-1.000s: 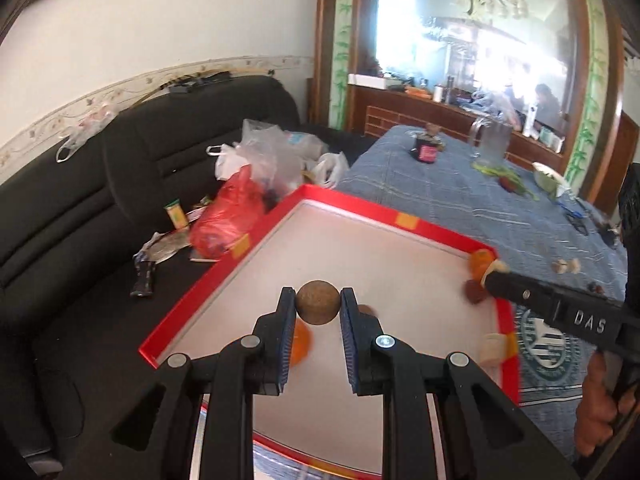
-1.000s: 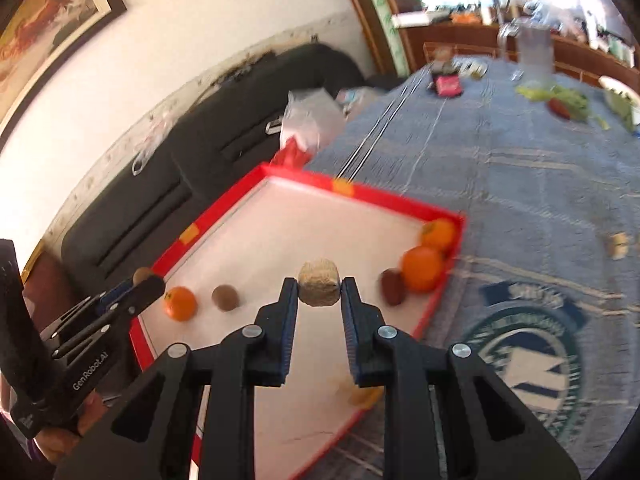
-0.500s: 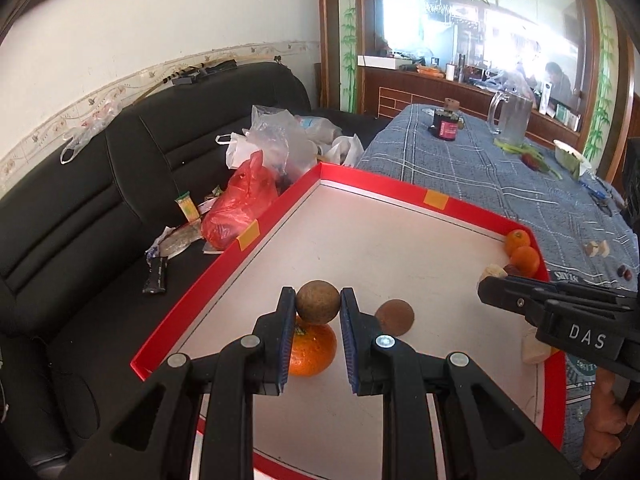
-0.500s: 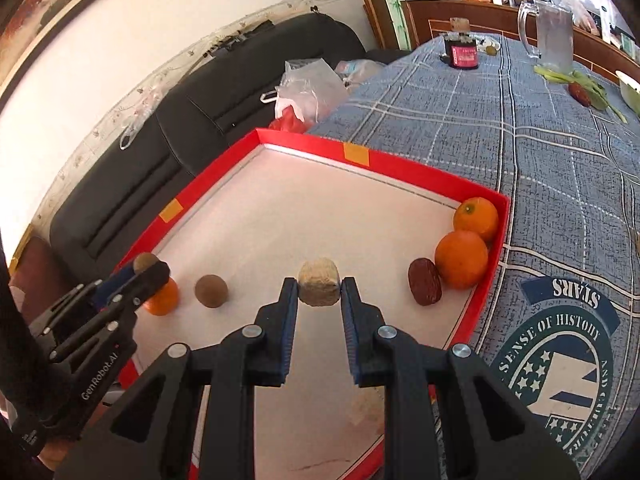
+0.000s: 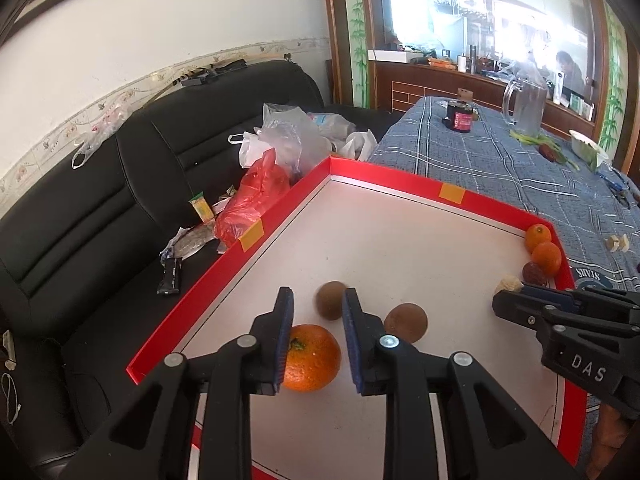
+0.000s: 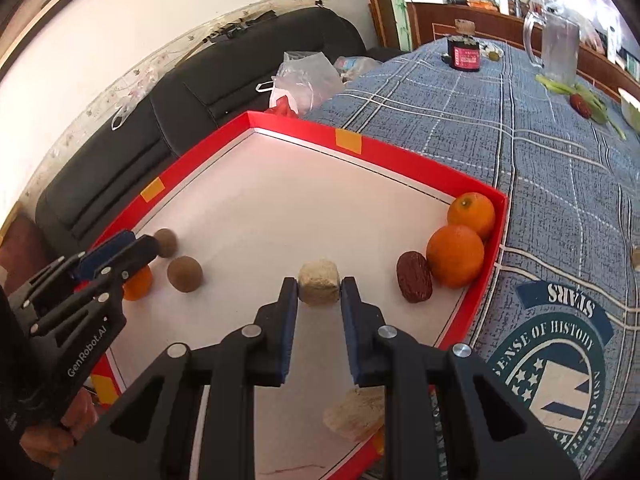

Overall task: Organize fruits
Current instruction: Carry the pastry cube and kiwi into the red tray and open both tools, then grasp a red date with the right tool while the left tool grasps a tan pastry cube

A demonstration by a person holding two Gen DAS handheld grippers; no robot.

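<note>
A red-rimmed tray [image 5: 400,182] with a white floor lies on the blue checked tablecloth. My left gripper [image 5: 316,300] is open over its near corner, and a brown round fruit [image 5: 329,307] sits loose on the floor between the fingertips. Beside that fruit lie an orange [image 5: 312,360] and a second brown fruit [image 5: 406,322]. My right gripper [image 6: 319,284] is shut on a beige chunk [image 6: 319,289], low over the tray. Two oranges [image 6: 460,240] and a dark red date [image 6: 414,282] rest in the right corner. Another beige piece [image 6: 354,412] lies under the right finger.
A black sofa [image 5: 100,208] with plastic bags [image 5: 280,148] and wrappers borders the tray's left side. Further along the table stand a dark jar [image 6: 464,54] and a glass pitcher [image 6: 558,46], with vegetables [image 6: 584,100] beyond. Small bits [image 5: 616,242] lie on the cloth right of the tray.
My left gripper came down to the tray's near corner and opened, leaving the brown fruit on the floor. My right gripper lowered toward the tray, still holding the beige chunk.
</note>
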